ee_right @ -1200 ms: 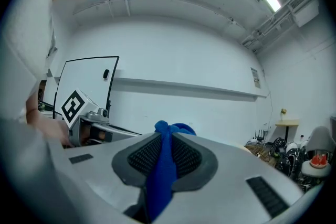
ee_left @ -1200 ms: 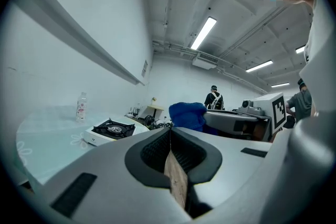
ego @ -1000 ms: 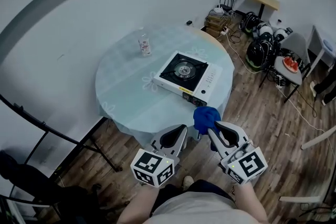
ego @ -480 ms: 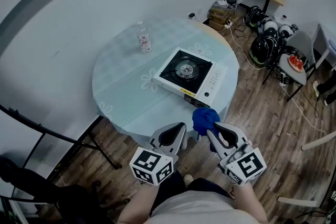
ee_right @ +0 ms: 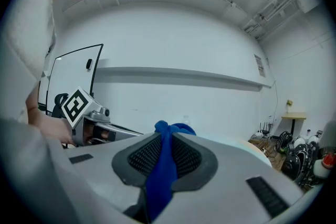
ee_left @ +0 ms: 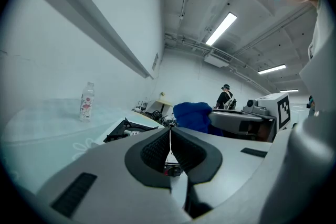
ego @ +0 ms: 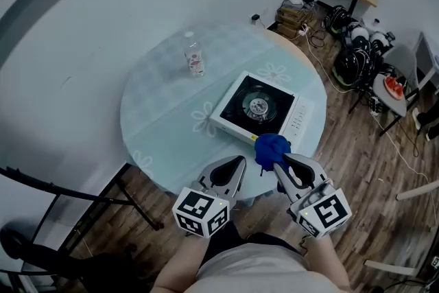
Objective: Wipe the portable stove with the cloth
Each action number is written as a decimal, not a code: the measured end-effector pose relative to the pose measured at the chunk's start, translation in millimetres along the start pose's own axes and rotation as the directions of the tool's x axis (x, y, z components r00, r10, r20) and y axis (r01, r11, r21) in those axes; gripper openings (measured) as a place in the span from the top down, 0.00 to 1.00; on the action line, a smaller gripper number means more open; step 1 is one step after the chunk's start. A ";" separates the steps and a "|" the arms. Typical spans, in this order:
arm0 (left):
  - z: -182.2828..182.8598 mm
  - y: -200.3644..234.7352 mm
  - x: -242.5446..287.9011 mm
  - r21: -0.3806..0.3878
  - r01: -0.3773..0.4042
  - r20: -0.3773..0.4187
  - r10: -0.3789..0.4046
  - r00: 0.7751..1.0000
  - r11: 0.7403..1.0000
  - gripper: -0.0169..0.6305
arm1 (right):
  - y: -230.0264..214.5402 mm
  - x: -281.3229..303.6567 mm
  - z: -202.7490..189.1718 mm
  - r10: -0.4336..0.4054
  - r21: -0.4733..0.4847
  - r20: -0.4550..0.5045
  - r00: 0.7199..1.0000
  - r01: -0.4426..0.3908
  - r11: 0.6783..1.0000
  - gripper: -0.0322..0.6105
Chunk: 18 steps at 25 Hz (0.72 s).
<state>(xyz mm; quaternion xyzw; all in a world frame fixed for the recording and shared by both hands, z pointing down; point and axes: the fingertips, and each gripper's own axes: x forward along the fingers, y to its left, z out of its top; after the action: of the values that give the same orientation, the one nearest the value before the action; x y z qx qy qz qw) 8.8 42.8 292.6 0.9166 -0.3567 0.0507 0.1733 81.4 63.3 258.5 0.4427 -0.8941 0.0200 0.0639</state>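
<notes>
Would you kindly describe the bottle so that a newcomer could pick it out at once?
Start at the round table with the pale flowered cover. Beyond the portable stove, nearer the wall, a small clear bottle stands upright by itself. It alone is see-through, with a pinkish label.

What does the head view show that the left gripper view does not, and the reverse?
Only the head view shows the wooden floor and the left gripper's marker cube. Only the left gripper view shows the ceiling lights, a distant person, and the left gripper's jaws shut on nothing. Both show the bottle, the portable stove on the table, and the blue cloth held in the right gripper.
</notes>
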 end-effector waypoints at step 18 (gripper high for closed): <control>45.3 131.4 47.2 -0.028 0.092 -0.055 -0.093 0.994 0.995 0.94 | -27.7 154.5 12.5 -0.032 0.007 -0.082 0.996 0.032 0.999 0.84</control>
<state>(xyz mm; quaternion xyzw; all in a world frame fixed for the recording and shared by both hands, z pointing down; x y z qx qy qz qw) -45.9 -93.4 297.5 0.9281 -0.3094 0.0638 0.1970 9.6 -76.6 265.9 0.4560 -0.8835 0.0411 0.0991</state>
